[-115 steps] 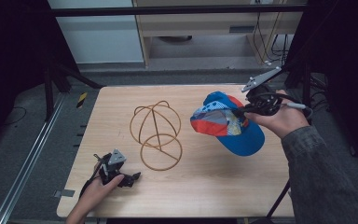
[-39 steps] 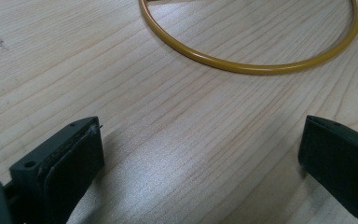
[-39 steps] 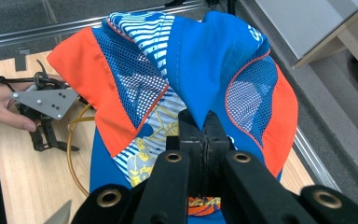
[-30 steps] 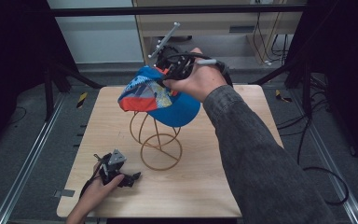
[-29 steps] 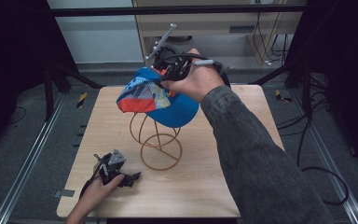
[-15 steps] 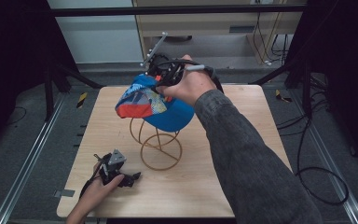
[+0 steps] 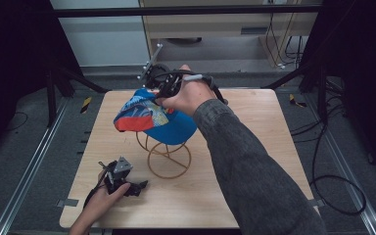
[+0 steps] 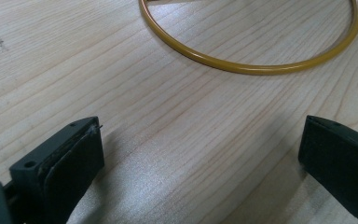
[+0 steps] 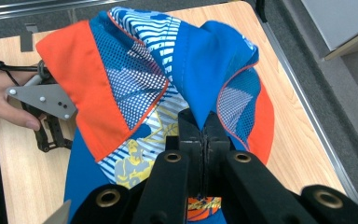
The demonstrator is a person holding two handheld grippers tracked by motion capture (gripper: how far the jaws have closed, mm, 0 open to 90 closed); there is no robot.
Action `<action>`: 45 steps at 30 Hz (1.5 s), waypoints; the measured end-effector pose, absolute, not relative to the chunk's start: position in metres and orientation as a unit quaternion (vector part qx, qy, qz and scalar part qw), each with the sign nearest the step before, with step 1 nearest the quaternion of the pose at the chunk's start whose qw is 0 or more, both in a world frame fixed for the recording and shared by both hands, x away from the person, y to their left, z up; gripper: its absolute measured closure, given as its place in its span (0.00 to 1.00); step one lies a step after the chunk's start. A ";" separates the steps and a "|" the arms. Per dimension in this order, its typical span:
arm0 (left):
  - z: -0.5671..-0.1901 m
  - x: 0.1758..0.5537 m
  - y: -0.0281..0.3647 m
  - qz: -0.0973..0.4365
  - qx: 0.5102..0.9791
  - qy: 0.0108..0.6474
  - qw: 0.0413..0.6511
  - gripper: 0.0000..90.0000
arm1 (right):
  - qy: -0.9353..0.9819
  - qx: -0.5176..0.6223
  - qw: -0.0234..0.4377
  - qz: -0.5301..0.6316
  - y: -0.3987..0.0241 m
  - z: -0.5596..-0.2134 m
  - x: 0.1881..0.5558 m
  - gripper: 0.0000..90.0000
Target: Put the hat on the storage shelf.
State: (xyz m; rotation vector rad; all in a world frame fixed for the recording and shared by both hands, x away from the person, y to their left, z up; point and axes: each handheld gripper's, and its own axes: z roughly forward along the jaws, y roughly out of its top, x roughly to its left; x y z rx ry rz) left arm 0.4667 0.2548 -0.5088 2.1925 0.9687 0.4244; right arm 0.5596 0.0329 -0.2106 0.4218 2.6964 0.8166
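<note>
A blue, orange and white patterned cap (image 7: 152,117) hangs over the top of the yellow wire hat stand (image 7: 169,156) in the middle of the table. My right gripper (image 7: 160,95) is shut on a fold of the cap's fabric (image 9: 200,93) and holds it from behind and above. In the right gripper view the two black jaws meet with blue cloth pinched between them. Near the table's front left, my left gripper (image 7: 137,187) rests low and open, its fingers (image 8: 70,154) wide apart over bare wood, with the stand's ring base (image 8: 256,67) just beyond.
The wooden table (image 7: 254,147) has free surface right of the stand. Dark metal frame legs (image 7: 58,83) stand at the back corners. A cable (image 7: 342,196) lies on the floor to the right, and a cabinet sits behind the table.
My right gripper has carried the cap leftward and lower, from the table's right side to over the top of the wire stand. The left gripper has stayed in place.
</note>
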 end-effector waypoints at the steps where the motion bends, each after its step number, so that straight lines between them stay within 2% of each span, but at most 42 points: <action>1: -0.509 0.467 0.255 0.164 0.845 0.373 0.346 0.00 | 0.936 0.146 0.146 0.285 0.033 -0.212 0.560 0.99; 18: -0.509 0.467 0.255 0.165 0.844 0.373 0.348 0.00 | 0.939 0.142 0.137 0.282 0.037 -0.224 0.559 0.96; 22: -0.509 0.467 0.255 0.165 0.844 0.373 0.348 0.00 | 0.939 0.144 0.135 0.282 0.037 -0.225 0.559 0.91; 23: -0.509 0.467 0.255 0.165 0.844 0.373 0.348 0.00 | 0.938 0.143 0.137 0.285 0.036 -0.225 0.559 0.85; 27: -0.509 0.467 0.255 0.165 0.844 0.373 0.348 0.00 | 0.934 0.150 0.141 0.291 0.035 -0.224 0.559 0.78; 28: -0.509 0.467 0.255 0.165 0.844 0.373 0.348 0.00 | 0.934 0.154 0.140 0.291 0.034 -0.223 0.559 0.73; 29: -0.509 0.467 0.255 0.165 0.844 0.373 0.348 0.00 | 0.934 0.154 0.140 0.291 0.034 -0.223 0.559 0.73; 31: -0.509 0.467 0.255 0.165 0.844 0.373 0.348 0.00 | 0.933 0.156 0.141 0.294 0.032 -0.222 0.558 0.66; 39: -0.509 0.467 0.255 0.165 0.844 0.373 0.348 0.00 | 0.928 0.160 0.141 0.304 0.028 -0.220 0.554 0.55; 45: -0.509 0.467 0.255 0.165 0.844 0.373 0.348 0.00 | 0.923 0.164 0.142 0.319 0.019 -0.217 0.550 0.50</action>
